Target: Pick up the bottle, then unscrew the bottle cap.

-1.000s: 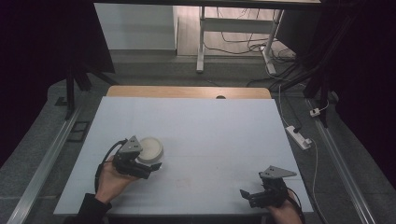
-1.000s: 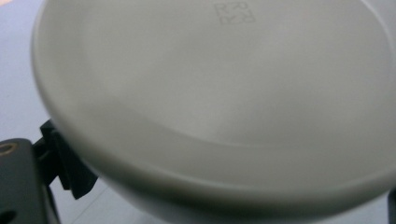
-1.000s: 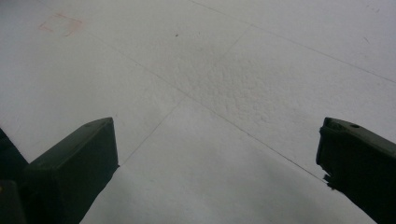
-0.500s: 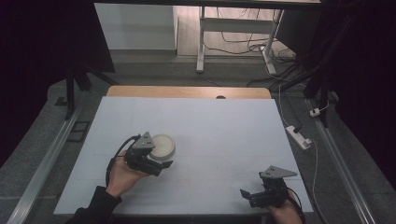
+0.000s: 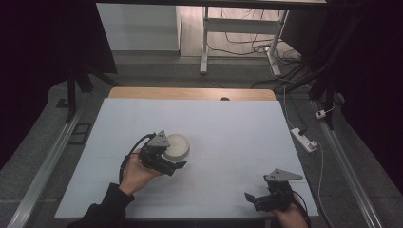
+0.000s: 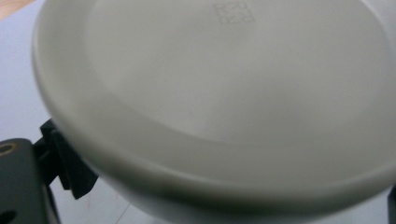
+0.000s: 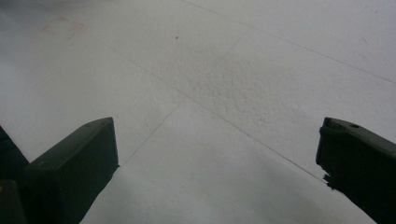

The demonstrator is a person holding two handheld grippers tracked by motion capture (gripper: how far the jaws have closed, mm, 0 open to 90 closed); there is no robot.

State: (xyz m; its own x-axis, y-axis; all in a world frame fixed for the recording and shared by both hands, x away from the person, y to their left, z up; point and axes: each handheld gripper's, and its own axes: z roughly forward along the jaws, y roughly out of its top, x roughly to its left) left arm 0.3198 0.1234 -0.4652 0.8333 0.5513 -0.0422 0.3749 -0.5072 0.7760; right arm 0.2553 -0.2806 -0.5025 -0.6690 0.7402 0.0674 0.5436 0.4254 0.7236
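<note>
The left tongs (image 5: 172,161) grasp the rim of the white bowl (image 5: 177,145), which fills the space just ahead of them; keep it level and grip firmly. The right tongs (image 5: 254,199) are released above the surface (image 5: 247,133)

Lab or studio, black curtains (image 5: 43,52), floor cables (image 5: 247,35)

- The left gripper (image 5: 177,161) carries the white bowl (image 5: 176,146) rightward and farther up the counter (image 5: 237,128) than a second ago.
- The left hand (image 5: 135,171) follows it, forearm reaching farther in.
</note>
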